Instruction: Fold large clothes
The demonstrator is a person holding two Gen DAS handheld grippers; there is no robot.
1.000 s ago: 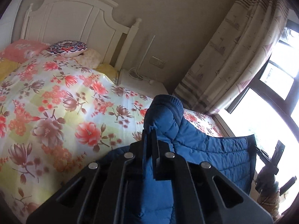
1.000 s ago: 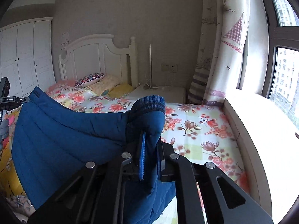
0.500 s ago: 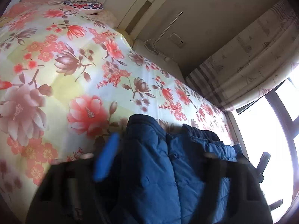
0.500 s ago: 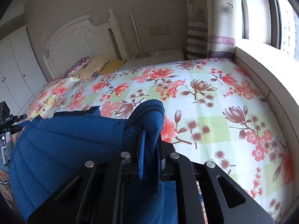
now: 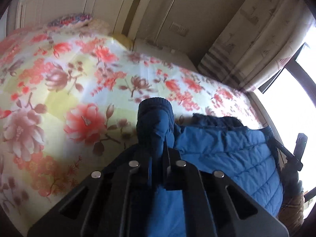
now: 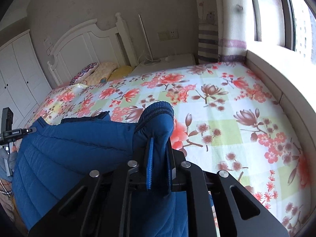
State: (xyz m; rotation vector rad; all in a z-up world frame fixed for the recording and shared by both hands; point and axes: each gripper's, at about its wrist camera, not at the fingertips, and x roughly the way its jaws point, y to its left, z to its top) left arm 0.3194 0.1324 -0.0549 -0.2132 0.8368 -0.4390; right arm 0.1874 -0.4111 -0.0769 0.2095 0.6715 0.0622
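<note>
1. Left gripper (image 5: 158, 152), left wrist view: jaws pinched tight on one sleeve cuff (image 5: 155, 116) of the blue padded jacket (image 5: 227, 152). The ribbed cuff end sticks up past the fingertips, out over the floral bedspread (image 5: 79, 83).
2. Same view: the rest of the jacket is stretched sideways from the cuff toward the window (image 5: 292, 106), its dark collar edge lying on the bedspread. The far end of the jacket is at the other black gripper (image 5: 296, 154), visible at the window-side edge.
3. Same view: beyond the cuff, the bedspread runs up to the white headboard (image 5: 88, 2) with pillows (image 5: 79, 20) at its foot; nightstand (image 5: 167, 55) and curtain (image 5: 256, 39) sit beside the headboard. The frame is motion-blurred.
4. Right gripper (image 6: 159, 158), right wrist view: jaws clamped on the other sleeve cuff (image 6: 156, 116), blue pads pressing the fabric from both sides, ribbed end poking out above the fingertips.
5. Same view: jacket body (image 6: 69, 148) spans from that cuff away from the window (image 6: 292, 19), partly resting on the bedspread (image 6: 227, 118); its far end meets the left gripper's black frame (image 6: 11, 132).
6. Same view: headboard (image 6: 88, 41), pillows (image 6: 98, 73), nightstand (image 6: 167, 61) and white wardrobe (image 6: 17, 75) lie past the jacket; the window ledge (image 6: 280, 75) borders the bedspread.
</note>
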